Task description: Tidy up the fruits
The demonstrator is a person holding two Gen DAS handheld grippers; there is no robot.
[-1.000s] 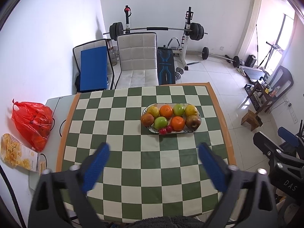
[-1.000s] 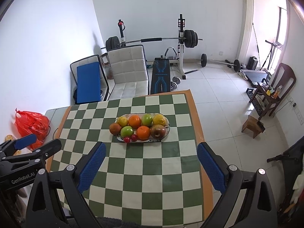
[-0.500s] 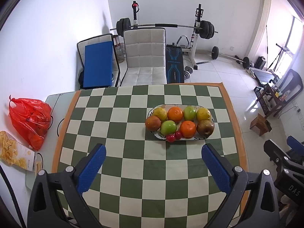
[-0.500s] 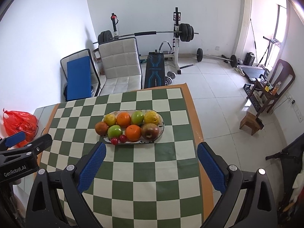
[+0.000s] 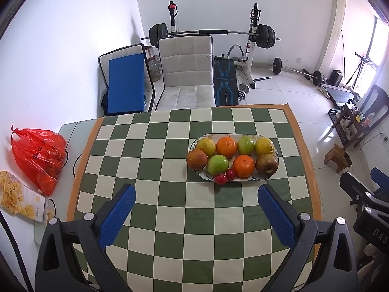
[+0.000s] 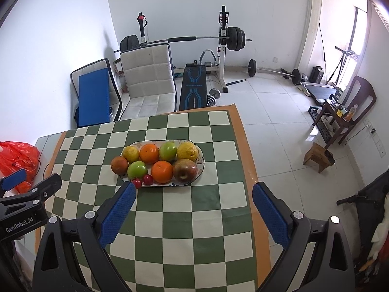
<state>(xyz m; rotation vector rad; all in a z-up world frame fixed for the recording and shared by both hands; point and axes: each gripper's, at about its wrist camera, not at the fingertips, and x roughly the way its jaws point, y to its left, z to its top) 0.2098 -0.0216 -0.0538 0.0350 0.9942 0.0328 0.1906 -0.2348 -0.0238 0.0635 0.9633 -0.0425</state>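
On the green-and-white checkered tablecloth [image 5: 170,194] sits the oval ceramic plate [image 5: 276,157] of fruit, all neatly lined up. Both the left gripper [image 5: 195,205] and right gripper [image 6: 193,202] hang spread wide, holding nothing. Probably best approaching slowly so those two small red cherries [image 5: 225,176] at the rim don't roll.

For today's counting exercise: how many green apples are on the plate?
2. One green apple sits in the back row, between an orange and a yellow fruit. The other green apple is in the front row, behind the small red fruits. None seems hidden.
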